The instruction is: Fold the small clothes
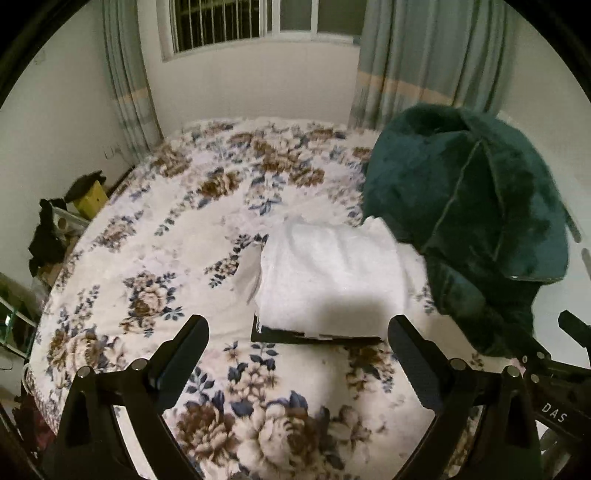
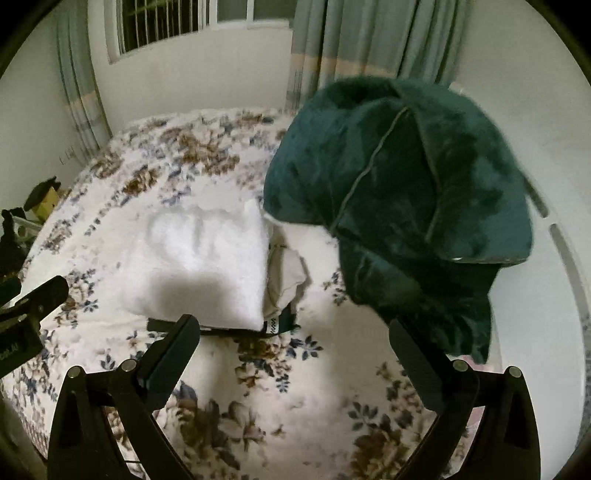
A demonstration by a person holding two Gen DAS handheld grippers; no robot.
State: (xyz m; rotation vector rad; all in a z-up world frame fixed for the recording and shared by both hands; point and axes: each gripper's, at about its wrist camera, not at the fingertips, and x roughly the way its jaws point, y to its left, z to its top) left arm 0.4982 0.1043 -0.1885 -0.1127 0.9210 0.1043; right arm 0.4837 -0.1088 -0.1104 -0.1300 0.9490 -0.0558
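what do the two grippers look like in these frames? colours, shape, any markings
Both the left gripper and right gripper are matte black, with flat paddle-like fingers on angular triangular linkages, pinned by silver round fasteners. In the left view the right one's body shows white "DAS" lettering. No cables, hands or sleeves visible.

Both my wrist cams look forward past my spread fingers, down over the floral bedspread (image 1: 155, 236) toward the barred window (image 1: 221, 22). Both share the folded white fluffy towel (image 1: 332, 273) just ahead; right view sits further right.
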